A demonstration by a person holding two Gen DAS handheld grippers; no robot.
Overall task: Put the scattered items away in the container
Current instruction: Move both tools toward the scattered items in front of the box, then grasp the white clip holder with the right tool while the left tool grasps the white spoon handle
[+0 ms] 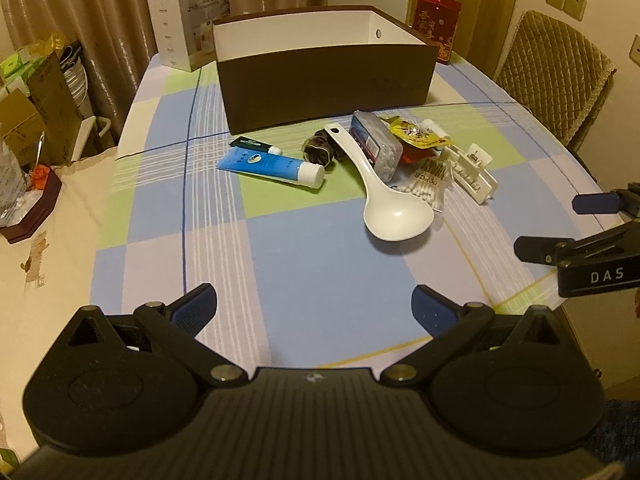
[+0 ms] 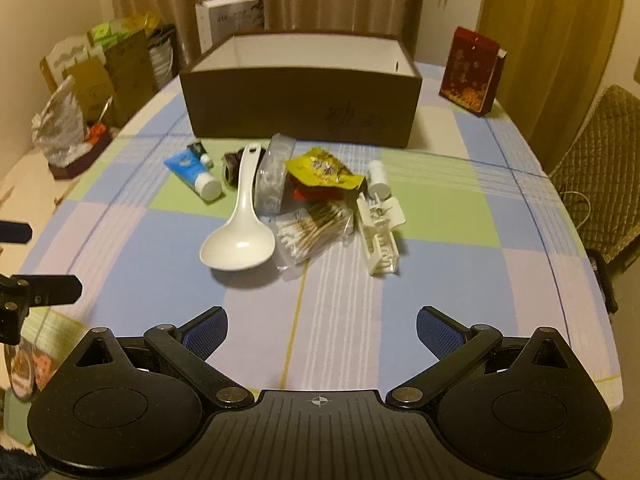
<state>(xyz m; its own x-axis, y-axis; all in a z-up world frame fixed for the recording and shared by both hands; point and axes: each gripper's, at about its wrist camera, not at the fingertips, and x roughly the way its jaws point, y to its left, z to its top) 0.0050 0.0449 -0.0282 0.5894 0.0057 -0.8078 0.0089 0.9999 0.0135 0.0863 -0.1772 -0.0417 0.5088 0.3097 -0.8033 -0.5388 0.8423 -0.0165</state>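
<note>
A brown open box (image 1: 324, 80) (image 2: 300, 108) with a white inside stands at the table's far middle. In front of it lie a blue tube (image 1: 272, 166) (image 2: 192, 172), a white rice spoon (image 1: 384, 196) (image 2: 240, 232), a clear lidded case (image 1: 376, 146) (image 2: 274, 176), a yellow snack packet (image 1: 416, 132) (image 2: 324, 170), a bag of cotton swabs (image 1: 428, 184) (image 2: 312, 228), a white plastic clip (image 1: 472, 172) (image 2: 378, 232) and a dark wrapped item (image 1: 320, 148). My left gripper (image 1: 314, 308) is open and empty over the near cloth. My right gripper (image 2: 322, 330) is open and empty, also short of the pile.
A checked cloth (image 1: 320, 272) covers the table. A white carton (image 1: 188, 24) and a red box (image 2: 472, 72) stand beside the brown box. A padded chair (image 1: 552, 76) is at the right. Cartons and bags (image 1: 36, 100) crowd the left side.
</note>
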